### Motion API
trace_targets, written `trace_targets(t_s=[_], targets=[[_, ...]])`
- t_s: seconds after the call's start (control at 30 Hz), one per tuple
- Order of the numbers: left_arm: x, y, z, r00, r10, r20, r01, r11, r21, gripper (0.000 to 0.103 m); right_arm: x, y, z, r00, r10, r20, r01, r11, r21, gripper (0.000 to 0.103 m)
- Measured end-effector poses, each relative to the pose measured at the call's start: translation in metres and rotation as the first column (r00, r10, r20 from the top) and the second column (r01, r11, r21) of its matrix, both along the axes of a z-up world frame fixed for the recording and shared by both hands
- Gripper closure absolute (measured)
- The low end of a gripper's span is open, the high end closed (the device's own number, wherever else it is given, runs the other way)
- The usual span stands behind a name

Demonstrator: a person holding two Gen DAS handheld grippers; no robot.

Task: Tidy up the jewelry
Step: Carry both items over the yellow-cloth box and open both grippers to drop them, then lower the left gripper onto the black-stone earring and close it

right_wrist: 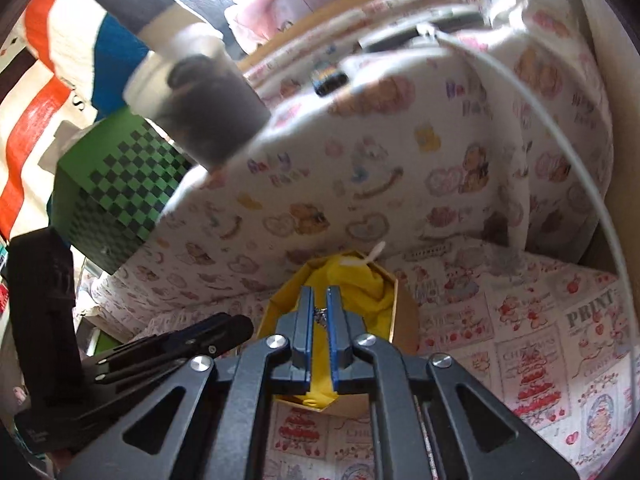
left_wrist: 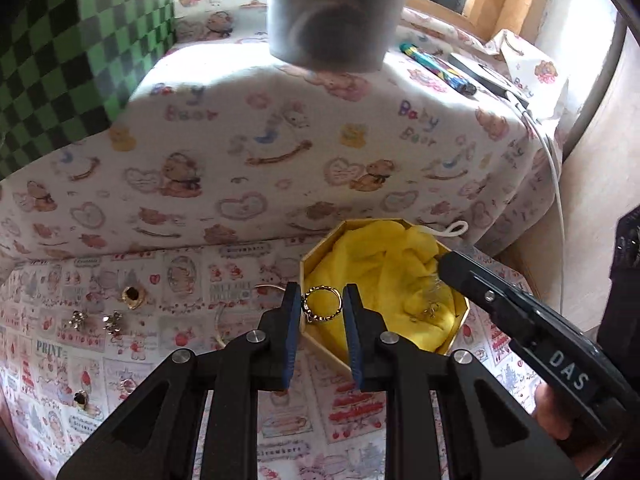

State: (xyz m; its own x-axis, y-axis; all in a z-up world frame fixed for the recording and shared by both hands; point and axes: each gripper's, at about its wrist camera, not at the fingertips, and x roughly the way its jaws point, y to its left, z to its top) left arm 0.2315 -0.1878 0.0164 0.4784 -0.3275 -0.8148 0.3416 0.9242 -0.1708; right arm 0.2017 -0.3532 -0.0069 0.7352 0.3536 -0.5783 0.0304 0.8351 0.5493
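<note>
My left gripper [left_wrist: 322,302] is shut on a gold ring [left_wrist: 322,305] and holds it over the near left rim of a gold octagonal box [left_wrist: 320,245] lined with yellow cloth [left_wrist: 380,264]. My right gripper [right_wrist: 319,314] is nearly shut on a small silver jewelry piece [right_wrist: 320,316] above the same box [right_wrist: 280,304]. The right gripper also shows in the left wrist view [left_wrist: 444,268], tips over the cloth. Small pieces lie on the cloth [left_wrist: 430,310].
On the printed tablecloth left of the box lie a gold earring [left_wrist: 132,294], two sparkly earrings [left_wrist: 96,320] and a dark stud [left_wrist: 80,399]. A Baby Bear covered cushion [left_wrist: 280,140] rises behind. A green checkered box [left_wrist: 60,60] stands at left. A white cable [left_wrist: 554,168] hangs at right.
</note>
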Motion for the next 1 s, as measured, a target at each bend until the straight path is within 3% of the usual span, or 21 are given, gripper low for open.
trace_targets(t_s=[0.13,0.3,0.43,0.57,0.73,0.77,0.83,1.0], targets=[[0.004,-0.008,-0.009,0.998,-0.038,-0.054,0.035,0.998,-0.048,0.083,-0.004,-0.008,-0.001,1.0,-0.017,0.006,0.016,0.999,0.045,0.096],[0.002,-0.012,-0.007,0.998,-0.06,-0.025,0.058,0.995,-0.081,0.081,-0.007,-0.015,0.003,0.999,-0.037,0.019,0.036,0.998,0.06,0.096],[-0.003,-0.004,0.003,0.998,-0.06,0.026,0.063,0.991,-0.121,0.071,-0.007,-0.016,0.004,0.999,-0.04,0.012,0.039,0.997,0.066,0.096],[-0.015,0.017,0.027,0.993,-0.015,0.114,0.026,0.995,-0.101,0.07,-0.009,-0.011,0.009,0.999,-0.039,0.023,0.038,0.998,0.046,0.09],[-0.032,0.052,0.06,0.966,0.057,0.252,-0.036,0.996,-0.087,0.05,-0.016,0.004,0.023,0.997,-0.021,0.069,0.021,1.0,-0.006,0.083],[-0.037,0.06,0.067,0.957,0.076,0.281,-0.055,0.995,-0.083,0.049,-0.018,0.007,0.025,0.997,-0.022,0.076,0.024,1.0,-0.017,0.077],[-0.049,0.078,0.079,0.937,0.11,0.331,-0.09,0.993,-0.075,0.039,-0.022,0.016,0.031,0.996,-0.01,0.091,0.014,0.999,-0.046,0.075],[-0.07,0.109,0.087,0.901,0.142,0.411,-0.127,0.99,-0.063,0.028,-0.032,0.039,0.043,0.991,0.033,0.132,-0.018,0.994,-0.112,0.072]])
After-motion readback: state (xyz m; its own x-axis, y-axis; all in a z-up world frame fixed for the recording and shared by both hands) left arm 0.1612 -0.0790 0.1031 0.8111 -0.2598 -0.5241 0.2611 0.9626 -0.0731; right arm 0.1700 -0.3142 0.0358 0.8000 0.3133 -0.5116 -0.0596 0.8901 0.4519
